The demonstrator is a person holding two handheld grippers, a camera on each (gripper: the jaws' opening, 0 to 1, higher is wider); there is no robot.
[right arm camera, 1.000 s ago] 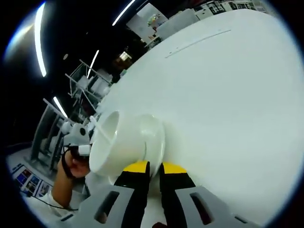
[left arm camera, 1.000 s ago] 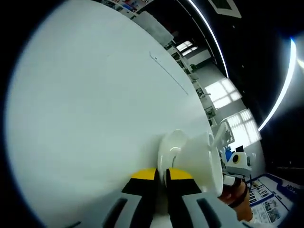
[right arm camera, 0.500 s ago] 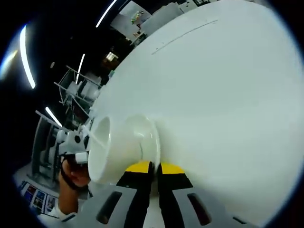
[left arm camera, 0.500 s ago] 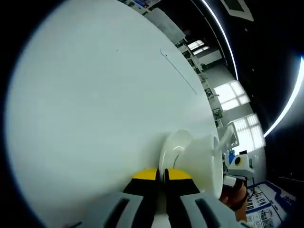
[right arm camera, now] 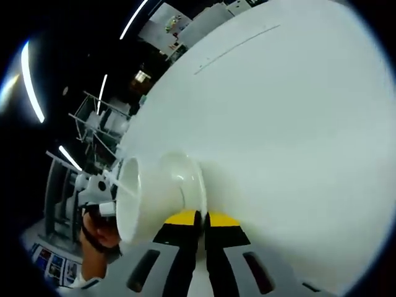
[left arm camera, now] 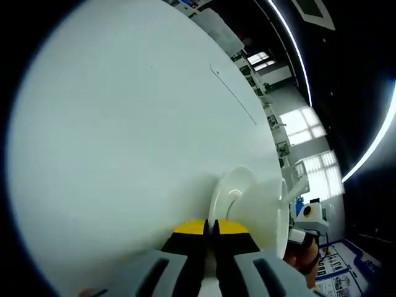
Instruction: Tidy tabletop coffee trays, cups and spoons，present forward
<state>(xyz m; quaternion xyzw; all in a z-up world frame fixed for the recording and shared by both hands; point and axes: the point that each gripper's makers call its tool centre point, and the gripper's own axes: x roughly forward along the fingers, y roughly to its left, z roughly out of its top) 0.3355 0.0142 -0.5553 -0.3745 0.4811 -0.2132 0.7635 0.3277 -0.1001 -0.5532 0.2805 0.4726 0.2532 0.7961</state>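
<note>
A white cup [left arm camera: 263, 213] stands on a white saucer [left arm camera: 224, 189] on the white table [left arm camera: 124, 124], with a white spoon [left arm camera: 296, 187] leaning out of the cup. My left gripper [left arm camera: 210, 226] is shut on the saucer's near rim. In the right gripper view the same cup [right arm camera: 148, 198], saucer [right arm camera: 193, 182] and spoon [right arm camera: 116, 179] appear from the opposite side. There my right gripper [right arm camera: 202, 218] is shut on the saucer's rim. Each gripper shows beyond the cup in the other's view, held by a hand [right arm camera: 99, 232].
The broad white table [right arm camera: 297, 124] stretches away from the saucer, with a thin seam line [left arm camera: 234, 96] far off. Shelving and metal racks [right arm camera: 93, 124] stand past the table edge, and bright windows [left arm camera: 297, 124] lie beyond.
Both pairs of jaws have narrowed from a small gap to shut on the saucer's rim. Both cameras have shifted slightly; cup and saucer stay in place.
</note>
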